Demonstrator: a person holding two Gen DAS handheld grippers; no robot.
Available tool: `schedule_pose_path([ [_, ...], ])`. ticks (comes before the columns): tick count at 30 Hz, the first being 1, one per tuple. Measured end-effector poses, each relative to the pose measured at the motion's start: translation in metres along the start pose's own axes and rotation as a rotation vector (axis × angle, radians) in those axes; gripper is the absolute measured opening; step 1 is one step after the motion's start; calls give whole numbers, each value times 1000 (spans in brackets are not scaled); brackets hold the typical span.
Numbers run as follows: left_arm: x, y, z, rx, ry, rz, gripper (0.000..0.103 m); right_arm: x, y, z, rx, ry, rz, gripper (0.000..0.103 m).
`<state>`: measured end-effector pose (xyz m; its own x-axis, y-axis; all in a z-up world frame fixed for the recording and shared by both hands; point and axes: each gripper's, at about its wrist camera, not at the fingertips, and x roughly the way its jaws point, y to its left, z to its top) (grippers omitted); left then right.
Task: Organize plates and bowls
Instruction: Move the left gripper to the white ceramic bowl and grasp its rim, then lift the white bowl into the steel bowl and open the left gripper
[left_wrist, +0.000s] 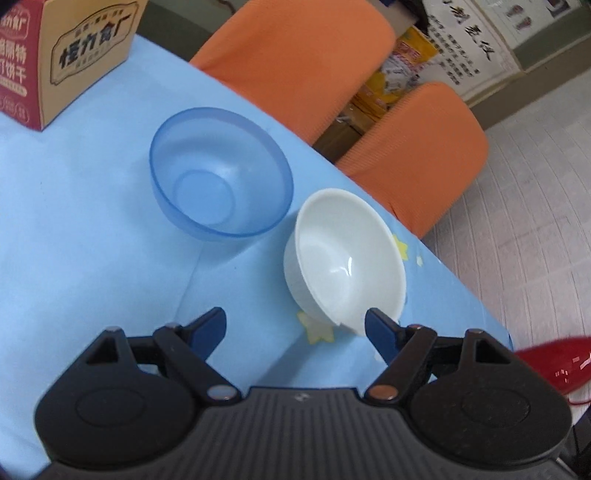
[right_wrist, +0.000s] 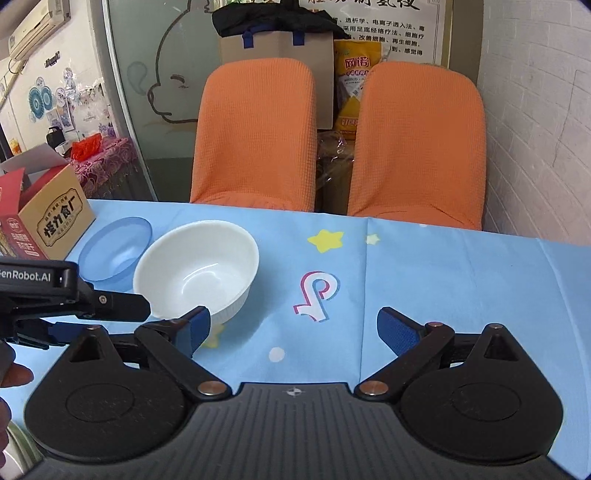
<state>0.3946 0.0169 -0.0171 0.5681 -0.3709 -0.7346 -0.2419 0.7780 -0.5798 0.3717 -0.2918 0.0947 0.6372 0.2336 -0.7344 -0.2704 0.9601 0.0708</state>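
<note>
Both pairs of tongs stand wide open with nothing between their blue pads. Left tongs (left_wrist: 295, 328) hover over the blue-clothed table (left_wrist: 74, 258); the white bowl (left_wrist: 345, 258) sits just ahead, its near rim right at the right-hand pad, though whether they touch I cannot tell. Right tongs (right_wrist: 293, 325) hang over bare cloth, the white bowl ahead by their left pad. Beyond it stands the blue bowl (left_wrist: 221, 173), just beside a cardboard box (left_wrist: 66, 59)
</note>
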Motion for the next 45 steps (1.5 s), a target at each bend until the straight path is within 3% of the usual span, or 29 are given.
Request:
schedule_pose_path([
  [6,14,-7,3,-73,-64,64,79,23,2,12,-18,2,23,103],
  [10,11,-9,-1,-82,-126,95,78,39,11,18,-81,-8,-23,103],
  [18,2,-3,-2,-151,-144,2,74,54,24,27,-130,-20,23,103],
  [20,7,2,1,-180,-131,-31,61,59,24,29,-128,-17,28,103],
  [25,11,9,3,-177,-115,-58,55,69,23,26,-130,-4,37,103],
  [29,15,2,7,-182,-121,-78,53,69,25,28,-105,-10,93,103],
  [42,22,-1,8,-160,-131,-3,37,81,37,24,-132,8,95,102],
  [43,22,-3,9,-145,-130,2,37,81,37,24,-139,12,94,98],
  [44,24,-5,9,-123,-124,1,37,81,37,24,-143,23,104,86],
  [45,25,-7,9,-95,-113,-3,35,81,37,24,-142,29,131,66],
])
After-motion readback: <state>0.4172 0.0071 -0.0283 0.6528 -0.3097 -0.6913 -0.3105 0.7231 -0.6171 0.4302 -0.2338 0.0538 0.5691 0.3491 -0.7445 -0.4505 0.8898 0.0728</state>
